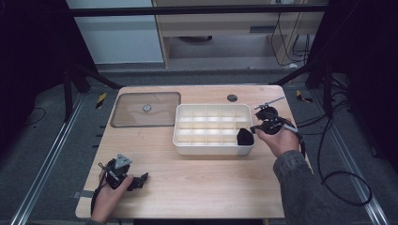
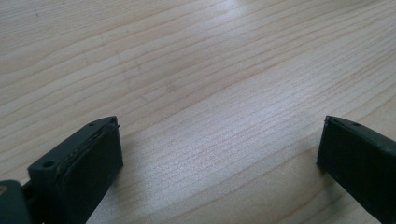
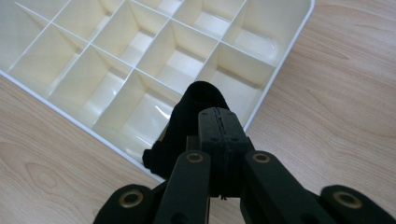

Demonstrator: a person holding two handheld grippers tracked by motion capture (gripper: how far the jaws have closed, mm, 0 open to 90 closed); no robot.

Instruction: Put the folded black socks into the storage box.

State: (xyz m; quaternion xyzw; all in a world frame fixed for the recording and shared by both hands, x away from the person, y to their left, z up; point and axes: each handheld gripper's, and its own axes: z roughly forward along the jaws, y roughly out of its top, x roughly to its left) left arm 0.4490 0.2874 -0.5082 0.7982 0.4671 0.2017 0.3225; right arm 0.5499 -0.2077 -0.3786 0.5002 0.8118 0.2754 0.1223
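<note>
Right gripper clamped on black cloth bundle over divided tray's 4-o'clock corner cell for stowing; left gripper open, parked on table.

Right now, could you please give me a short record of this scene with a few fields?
Surface: wooden table
Box: white divided tray, compartments bare apart from the cloth
Held thing: black cloth, pinched over the tray's near right corner compartment
Right gripper: fingers shut on the cloth
Left gripper: fingers wide apart, low over bare wood
Lid: clear lid left of the tray
</note>
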